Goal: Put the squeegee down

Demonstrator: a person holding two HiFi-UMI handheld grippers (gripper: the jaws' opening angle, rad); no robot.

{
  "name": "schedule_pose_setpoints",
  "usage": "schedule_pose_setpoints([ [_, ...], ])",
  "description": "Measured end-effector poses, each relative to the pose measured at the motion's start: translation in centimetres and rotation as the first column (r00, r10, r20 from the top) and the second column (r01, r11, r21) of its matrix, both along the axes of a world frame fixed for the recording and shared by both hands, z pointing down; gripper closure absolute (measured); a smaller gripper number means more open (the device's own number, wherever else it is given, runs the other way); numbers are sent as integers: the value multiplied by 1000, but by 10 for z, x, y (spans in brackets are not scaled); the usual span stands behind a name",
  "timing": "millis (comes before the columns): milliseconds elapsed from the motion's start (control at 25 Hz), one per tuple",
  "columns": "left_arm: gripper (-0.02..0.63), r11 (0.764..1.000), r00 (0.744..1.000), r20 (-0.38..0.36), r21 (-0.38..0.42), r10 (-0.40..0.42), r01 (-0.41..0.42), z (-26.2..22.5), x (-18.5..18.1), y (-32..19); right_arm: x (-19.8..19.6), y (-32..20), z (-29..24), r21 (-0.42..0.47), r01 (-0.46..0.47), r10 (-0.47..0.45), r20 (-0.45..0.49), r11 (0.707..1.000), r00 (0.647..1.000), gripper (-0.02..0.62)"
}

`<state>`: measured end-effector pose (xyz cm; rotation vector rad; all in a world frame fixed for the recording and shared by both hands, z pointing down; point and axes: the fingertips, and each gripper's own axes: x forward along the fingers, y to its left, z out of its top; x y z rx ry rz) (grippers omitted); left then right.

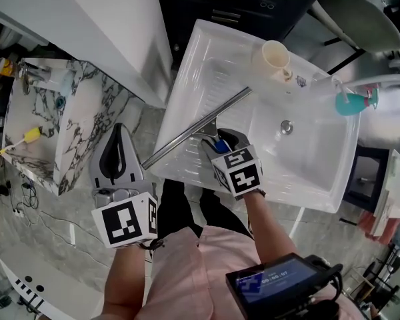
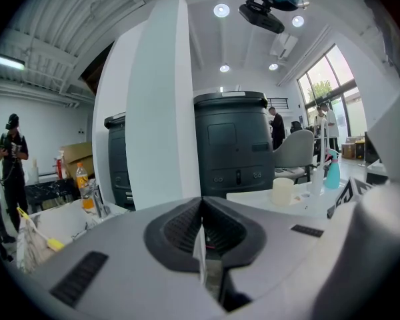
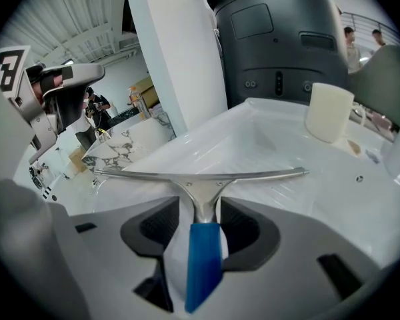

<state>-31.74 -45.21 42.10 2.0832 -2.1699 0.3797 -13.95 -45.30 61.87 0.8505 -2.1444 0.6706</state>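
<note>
Blue handle, bright silver blade on the squeegee point(image 1: 199, 127), and the sink point(image 1: 320, 172) is glossy white all over. The cup point(image 1: 275, 57) is cream, the spray bottle point(image 1: 352, 103) teal with a white top. Right gripper point(image 3: 199, 212) shows pale grey with black ribbed pads, its cube patterned in black-and-white squares; left gripper point(image 1: 118, 131) matches, grey and black. Marble counter point(image 1: 87, 119) is white, veined in black and grey. Pink shirt point(image 1: 187, 262), dark charcoal cabinet point(image 3: 280, 39)

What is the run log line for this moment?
right gripper: open around squeegee handle | squeegee: blade across sink corner | left gripper: shut, empty
</note>
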Motion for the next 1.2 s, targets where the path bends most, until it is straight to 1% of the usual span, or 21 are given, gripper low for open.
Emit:
schedule_pose_setpoints([
  [200, 597, 999, 1000, -8, 32, 12, -12, -22, 19, 9, 13, 1, -28, 59, -8, 7, 18, 998, 1000, 394],
  [360, 597, 995, 1000, -3, 97, 30, -29, -49, 38, 12, 19, -7, -72, 159, -21, 9, 78, 987, 997, 397],
  [440, 597, 989, 999, 2, 141, 41, -41, -68, 49, 12, 21, -13, -105, 230, -36, 8, 120, 973, 993, 407],
  [520, 597, 980, 999, 8, 194, 52, -53, -91, 59, 10, 24, -22, -145, 321, -60, 7, 163, 945, 987, 420],
  [560, 597, 974, 998, 11, 218, 57, -58, -102, 65, 10, 26, -26, -166, 366, -75, 7, 185, 927, 983, 437],
  [640, 597, 962, 998, 16, 264, 65, -67, -125, 75, 11, 32, -30, -207, 450, -109, 3, 229, 887, 973, 465],
  [720, 597, 948, 997, 24, 309, 76, -79, -147, 85, 14, 40, -31, -243, 521, -142, -3, 266, 842, 964, 508],
  [840, 597, 924, 995, 41, 370, 91, -100, -176, 99, 18, 52, -29, -282, 601, -181, -3, 292, 779, 956, 558],
  [880, 597, 917, 994, 46, 385, 95, -106, -184, 102, 18, 56, -28, -292, 620, -194, 0, 299, 760, 954, 569],
  [920, 597, 911, 994, 51, 397, 99, -111, -190, 105, 19, 59, -28, -301, 636, -206, 1, 307, 743, 952, 594],
  [1040, 597, 902, 992, 59, 414, 108, -123, -201, 111, 19, 67, -24, -319, 668, -231, 0, 326, 707, 945, 594],
  [1120, 597, 897, 992, 62, 422, 114, -130, -205, 116, 21, 70, -22, -326, 682, -237, -2, 330, 692, 944, 594],
  [1200, 597, 893, 991, 63, 428, 121, -136, -207, 120, 22, 74, -21, -329, 690, -239, 1, 327, 683, 945, 594],
])
